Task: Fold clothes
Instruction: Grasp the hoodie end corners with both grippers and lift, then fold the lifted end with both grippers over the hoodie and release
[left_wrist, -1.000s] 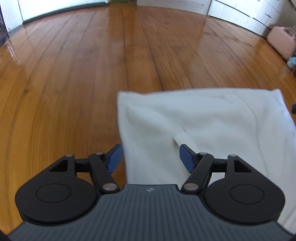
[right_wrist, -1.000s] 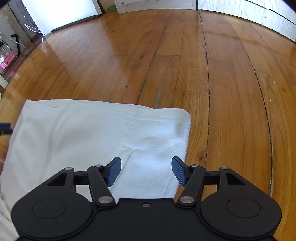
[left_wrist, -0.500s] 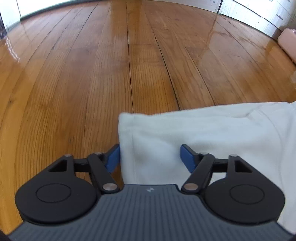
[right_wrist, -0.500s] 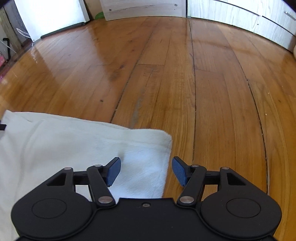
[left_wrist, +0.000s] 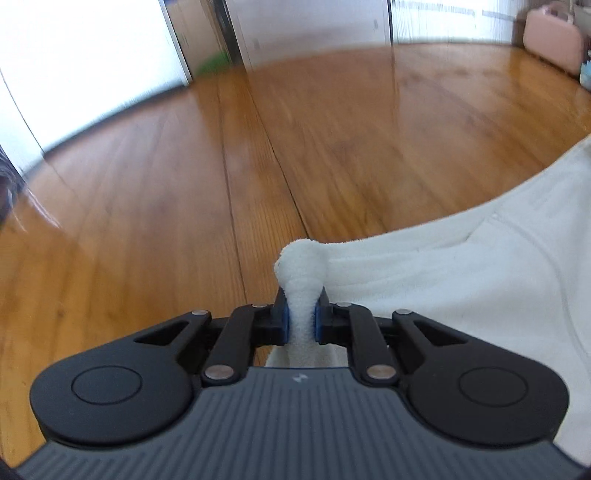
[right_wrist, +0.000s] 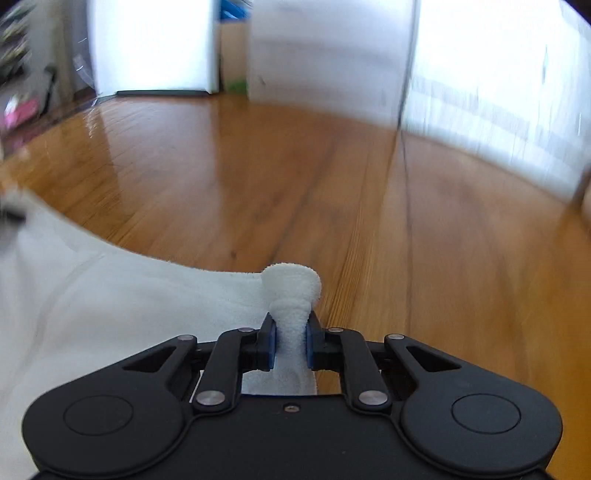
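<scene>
Your left gripper (left_wrist: 302, 314) and right gripper (right_wrist: 290, 341) are closing, each pinching a corner of the white garment (left_wrist: 461, 280) between its fingers, so the fold begins: next, carry both corners across together

Daylight pours from the far end of the wooden floor (left_wrist: 332, 155), where the white doors (left_wrist: 85, 55) blow out to featureless glare. Pale reflections streak the glossy boards below them. Both views smear with motion blur, strongest beyond the floor's far edge. Fisheye bending curves the floor seams and the far wall. The white cloth (right_wrist: 110, 302) reads soft, lightly shaded.
</scene>
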